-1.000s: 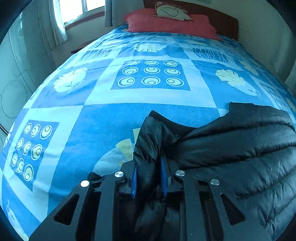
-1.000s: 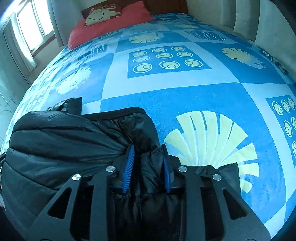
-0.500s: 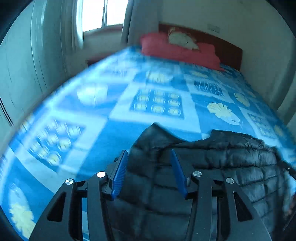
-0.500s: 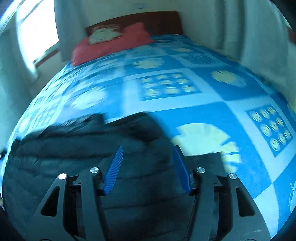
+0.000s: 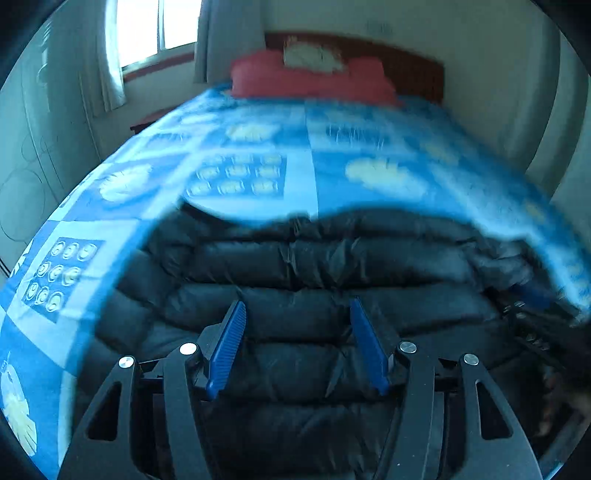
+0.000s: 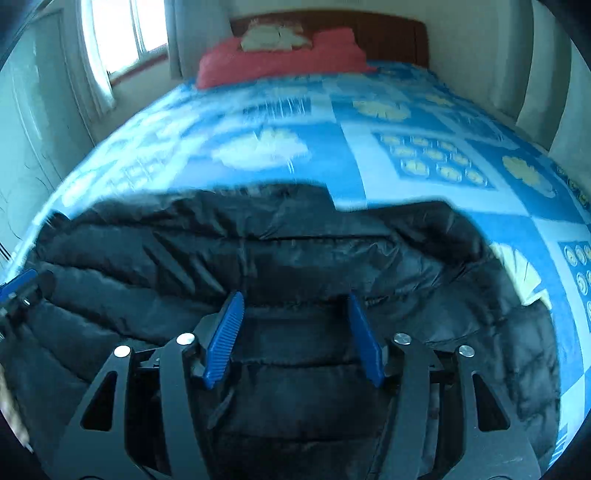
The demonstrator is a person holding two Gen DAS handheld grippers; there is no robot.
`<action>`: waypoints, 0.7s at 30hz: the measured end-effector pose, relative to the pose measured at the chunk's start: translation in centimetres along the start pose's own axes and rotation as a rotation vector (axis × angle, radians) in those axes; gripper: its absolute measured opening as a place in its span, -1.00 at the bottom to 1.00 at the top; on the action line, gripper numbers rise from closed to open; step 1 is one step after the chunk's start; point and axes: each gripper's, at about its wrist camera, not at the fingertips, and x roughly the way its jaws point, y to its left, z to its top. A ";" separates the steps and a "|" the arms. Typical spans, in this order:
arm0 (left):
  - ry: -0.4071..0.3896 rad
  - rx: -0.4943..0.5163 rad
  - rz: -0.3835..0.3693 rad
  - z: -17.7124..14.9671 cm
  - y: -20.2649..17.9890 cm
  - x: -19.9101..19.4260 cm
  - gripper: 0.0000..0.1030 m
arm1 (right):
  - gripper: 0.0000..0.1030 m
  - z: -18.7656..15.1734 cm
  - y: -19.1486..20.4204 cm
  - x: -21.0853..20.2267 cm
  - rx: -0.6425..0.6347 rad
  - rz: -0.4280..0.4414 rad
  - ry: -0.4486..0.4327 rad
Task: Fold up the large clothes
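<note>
A bed [image 5: 317, 147] fills most of both views, spread with a blue patchwork cover [image 6: 406, 206] printed with pale leaves and ringed circles. Far ahead of both tools, at the head of the bed, a red pillow [image 5: 314, 79] lies against a dark wooden headboard [image 6: 388, 37], with a smaller pale cushion [image 6: 275, 37] on top of it. Ahead and to the left a bright window [image 5: 155, 29] stands with light curtains [image 6: 98, 74]; plain walls close the room on the right.

A black quilted puffer jacket [image 5: 314, 280] lies spread on the near part of the bed, directly beneath and ahead of both tools, its stitched bands running crosswise.

The left tool [image 5: 297, 343] points steeply down at the jacket. Its jaws have just been opening and now stand wide apart, blue pads [image 5: 227, 347] clear of the fabric; the jacket shows below the gap, not gripped. At the right edge of this view the other tool appears, blurred.

The right tool [image 6: 295, 336] has the same downward tilt. Its jaws have likewise just been opening and stand apart, blue pads [image 6: 365, 339] holding nothing, with the jacket under the gap. To its left, at the frame edge, part of the left tool shows blue and black.
</note>
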 end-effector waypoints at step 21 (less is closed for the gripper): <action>-0.014 -0.012 0.026 -4.9 2.7 -3.7 0.43 | 0.23 -5.5 -1.7 -4.3 -0.012 -0.124 -0.087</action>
